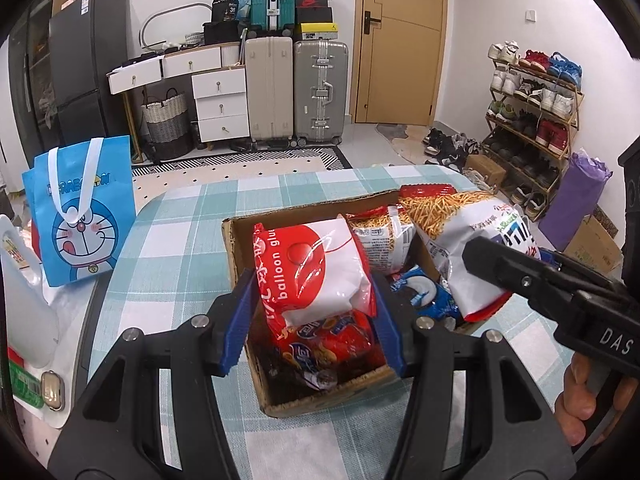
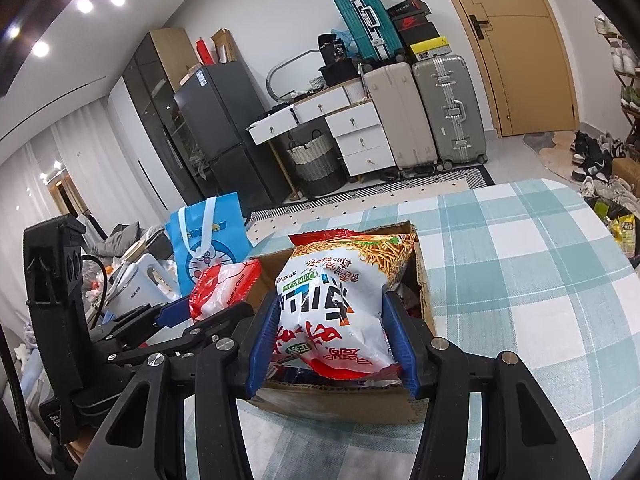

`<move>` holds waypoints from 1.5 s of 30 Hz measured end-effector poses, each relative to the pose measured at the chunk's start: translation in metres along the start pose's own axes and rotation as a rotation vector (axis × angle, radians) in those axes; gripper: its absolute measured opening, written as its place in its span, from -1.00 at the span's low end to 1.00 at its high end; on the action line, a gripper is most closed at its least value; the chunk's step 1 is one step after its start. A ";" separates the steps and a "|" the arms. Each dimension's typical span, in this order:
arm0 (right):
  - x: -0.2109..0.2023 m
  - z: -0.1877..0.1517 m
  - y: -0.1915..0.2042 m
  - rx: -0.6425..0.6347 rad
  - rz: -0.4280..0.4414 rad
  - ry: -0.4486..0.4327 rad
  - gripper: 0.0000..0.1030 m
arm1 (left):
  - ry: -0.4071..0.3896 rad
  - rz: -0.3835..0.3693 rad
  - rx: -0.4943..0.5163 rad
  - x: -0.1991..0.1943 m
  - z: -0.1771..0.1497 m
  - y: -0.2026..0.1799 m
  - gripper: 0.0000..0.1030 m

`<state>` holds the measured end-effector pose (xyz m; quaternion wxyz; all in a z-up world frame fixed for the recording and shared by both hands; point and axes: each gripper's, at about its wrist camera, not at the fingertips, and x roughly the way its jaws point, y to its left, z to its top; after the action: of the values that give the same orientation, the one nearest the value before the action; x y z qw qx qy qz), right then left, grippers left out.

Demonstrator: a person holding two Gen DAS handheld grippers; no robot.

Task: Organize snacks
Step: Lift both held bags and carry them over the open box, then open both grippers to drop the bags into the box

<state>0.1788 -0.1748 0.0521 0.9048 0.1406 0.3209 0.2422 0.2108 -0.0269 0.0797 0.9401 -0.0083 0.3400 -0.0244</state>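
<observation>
a: what kind of place is this?
b: a lived-in home. a shoe rack (image 1: 534, 120) full of sneakers, stacked suitcases (image 1: 296, 92) by a wooden door (image 1: 400, 40).
a: anything else?
b: a fridge (image 1: 88, 64), white drawers (image 1: 220, 100), a checked cloth on the counter (image 1: 168, 240).

A table with a teal-and-white checked cloth (image 1: 168, 240) carries an open cardboard box (image 1: 240, 264) near its middle. A blue Doraemon bag (image 1: 80, 216) stands at its far left edge.

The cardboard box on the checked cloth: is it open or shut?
Open. The cardboard box has no flaps over it, and snack packets show inside and stick up above its rim.
</observation>
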 end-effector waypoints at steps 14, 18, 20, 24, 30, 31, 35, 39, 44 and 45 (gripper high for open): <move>0.037 -0.002 -0.009 0.002 -0.015 0.056 0.01 | 0.062 0.015 0.027 0.047 -0.003 0.000 0.02; 0.044 -0.003 -0.005 -0.018 -0.022 0.060 0.01 | 0.065 -0.002 0.019 0.058 -0.004 0.005 0.03; 0.046 -0.002 -0.004 -0.027 -0.027 0.060 0.01 | 0.066 -0.011 0.018 0.062 -0.004 0.006 0.05; 0.047 -0.002 -0.004 -0.037 -0.027 0.065 0.01 | 0.067 -0.017 0.042 0.069 -0.008 0.006 0.09; 0.043 -0.003 -0.003 -0.050 -0.032 0.075 0.05 | 0.067 -0.027 0.034 0.067 -0.011 0.005 0.09; 0.041 -0.002 -0.003 -0.055 -0.034 0.074 0.05 | 0.067 -0.029 0.027 0.067 -0.011 0.007 0.09; 0.032 0.000 -0.002 -0.066 -0.050 0.058 0.18 | 0.056 -0.020 0.028 0.061 -0.010 0.007 0.10; 0.017 0.001 -0.001 -0.072 -0.043 0.021 0.52 | 0.034 -0.002 0.039 0.045 -0.013 0.005 0.38; -0.001 -0.001 0.002 -0.099 -0.041 -0.007 0.77 | 0.006 -0.009 0.045 0.026 -0.019 0.005 0.61; -0.005 -0.001 0.004 -0.104 -0.038 -0.015 0.83 | 0.004 -0.008 0.044 0.021 -0.020 0.006 0.62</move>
<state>0.1731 -0.1744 0.0551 0.9177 0.0889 0.3036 0.2401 0.2148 -0.0218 0.0505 0.9392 0.0112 0.3412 -0.0358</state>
